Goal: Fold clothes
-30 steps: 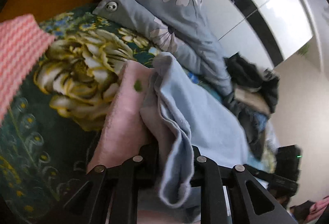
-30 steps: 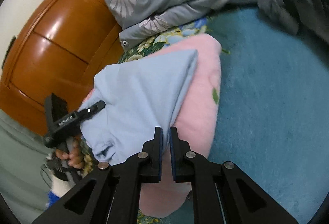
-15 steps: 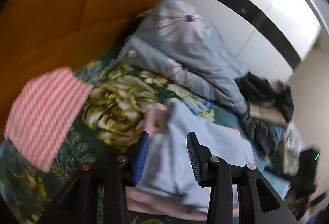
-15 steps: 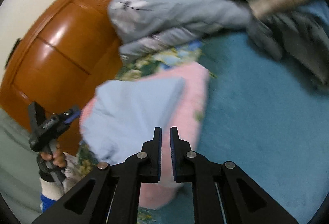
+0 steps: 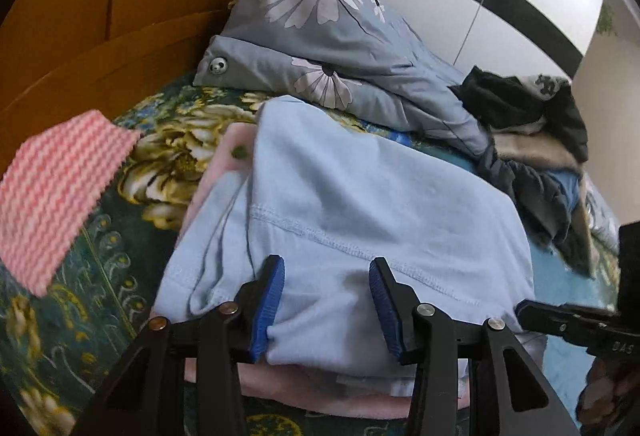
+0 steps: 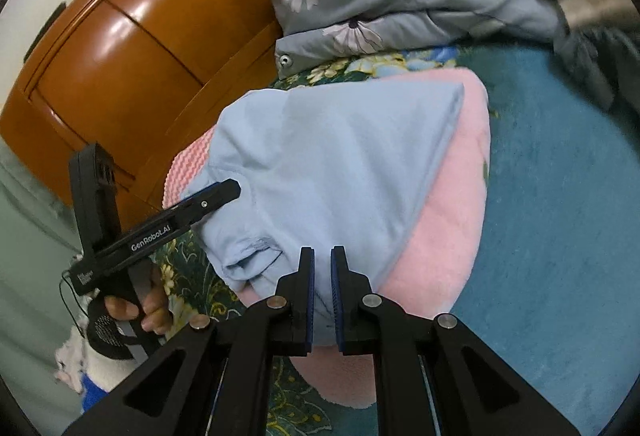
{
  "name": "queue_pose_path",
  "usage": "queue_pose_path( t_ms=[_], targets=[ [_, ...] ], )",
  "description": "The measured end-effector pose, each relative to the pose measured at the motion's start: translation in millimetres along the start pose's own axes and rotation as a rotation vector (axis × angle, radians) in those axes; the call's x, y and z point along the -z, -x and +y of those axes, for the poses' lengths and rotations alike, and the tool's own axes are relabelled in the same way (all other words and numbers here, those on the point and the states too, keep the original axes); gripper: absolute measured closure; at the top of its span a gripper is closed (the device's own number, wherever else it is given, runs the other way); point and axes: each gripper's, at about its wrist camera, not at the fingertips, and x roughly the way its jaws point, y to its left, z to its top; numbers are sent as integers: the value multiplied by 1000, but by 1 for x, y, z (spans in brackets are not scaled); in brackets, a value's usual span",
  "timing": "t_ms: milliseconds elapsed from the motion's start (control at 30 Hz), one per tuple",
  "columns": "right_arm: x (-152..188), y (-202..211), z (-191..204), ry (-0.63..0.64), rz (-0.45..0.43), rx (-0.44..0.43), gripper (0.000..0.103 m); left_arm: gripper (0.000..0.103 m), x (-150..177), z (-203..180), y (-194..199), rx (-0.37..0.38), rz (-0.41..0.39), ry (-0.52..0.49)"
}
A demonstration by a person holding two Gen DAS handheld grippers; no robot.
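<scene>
A folded light blue garment (image 5: 360, 204) lies on a pink fleece garment (image 5: 224, 164) on the bed; both also show in the right wrist view, blue garment (image 6: 332, 164) on pink fleece (image 6: 452, 232). My left gripper (image 5: 326, 306) is open, its blue pads on either side of the blue garment's near edge, gripping nothing. My right gripper (image 6: 322, 294) has its jaws nearly closed with a thin gap, over the blue garment's near edge; I cannot see cloth pinched between them. The left gripper also shows in the right wrist view (image 6: 224, 192), at the garment's left side.
A grey daisy-print pillow (image 5: 332, 36) lies behind the stack against a wooden headboard (image 6: 132, 48). A pink-and-white striped cloth (image 5: 56, 192) lies left. A pile of dark clothes (image 5: 536, 140) sits at the right. A teal blanket (image 6: 560, 236) and floral bedspread (image 5: 80, 276) cover the bed.
My left gripper has let go of the blue garment and opened wide. The garment now lies flat on the pink fleece. Both grippers drew back, then came close again.
</scene>
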Motion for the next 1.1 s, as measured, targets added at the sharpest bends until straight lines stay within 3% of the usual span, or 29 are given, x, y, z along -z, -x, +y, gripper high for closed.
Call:
queue_pose_path(
  t_ms=[167,233,333,500,633,733,833,1000,1100],
  targets=[
    [13,21,5,31,-56,-12,95,54,15,-13,22,-51,-84,43],
    [25,33,7,69,-86,-8,95,47,32,-20,35,-68,-120,41],
    [47,40,6,92,-108,10,95,43,65,-30,47,-98,-130,30],
    [85,30,9,132,-78,48,95,43,110,-40,48,-177,-104,53],
    [101,20,10,175,-61,157,95,36,129,-47,41,-220,-85,86],
    [110,14,6,194,-59,236,94,28,138,-55,29,-266,-52,73],
    [115,9,1,207,-59,295,82,20,139,-67,18,-308,-20,20],
    [118,6,0,219,-82,334,81,9,141,-81,6,-356,15,-49],
    [119,6,3,226,-105,381,80,5,143,-81,6,-375,15,-21]
  ],
)
